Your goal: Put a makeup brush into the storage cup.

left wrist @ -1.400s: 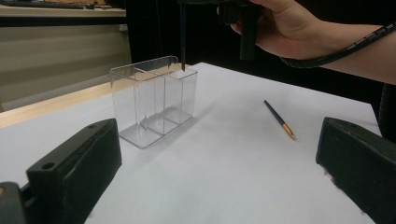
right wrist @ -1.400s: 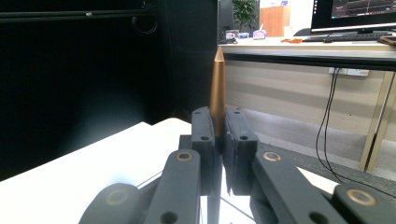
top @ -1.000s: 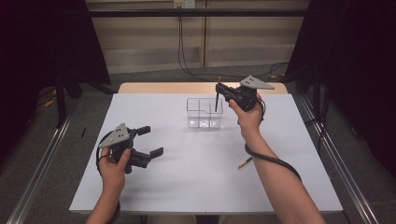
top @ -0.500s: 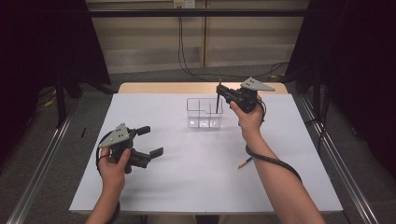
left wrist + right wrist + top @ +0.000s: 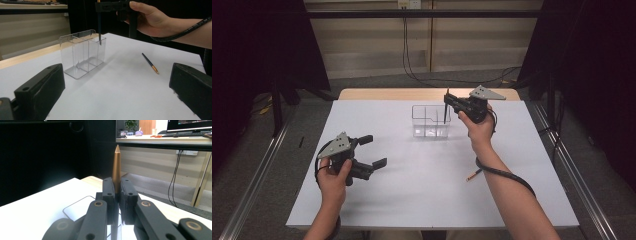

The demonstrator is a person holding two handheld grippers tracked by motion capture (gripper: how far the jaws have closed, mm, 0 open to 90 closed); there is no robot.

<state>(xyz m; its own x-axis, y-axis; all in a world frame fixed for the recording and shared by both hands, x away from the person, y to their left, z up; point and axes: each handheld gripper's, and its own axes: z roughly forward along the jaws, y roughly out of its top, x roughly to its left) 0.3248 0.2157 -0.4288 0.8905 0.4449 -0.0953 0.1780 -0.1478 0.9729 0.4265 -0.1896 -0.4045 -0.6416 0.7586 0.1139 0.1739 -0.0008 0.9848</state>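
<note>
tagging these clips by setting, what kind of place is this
Probably a lab or office rigged for recording. A white table stands between black curtains, cables run down the wall behind, and a desk with a monitor shows in the right gripper view.

No text, label, brand, number or sign can be read anywhere; the distant screen's writing is too small.

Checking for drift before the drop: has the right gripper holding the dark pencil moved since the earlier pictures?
No. The right gripper holds the dark pencil at the same spot over the clear plastic divided container, by its right end.
</note>
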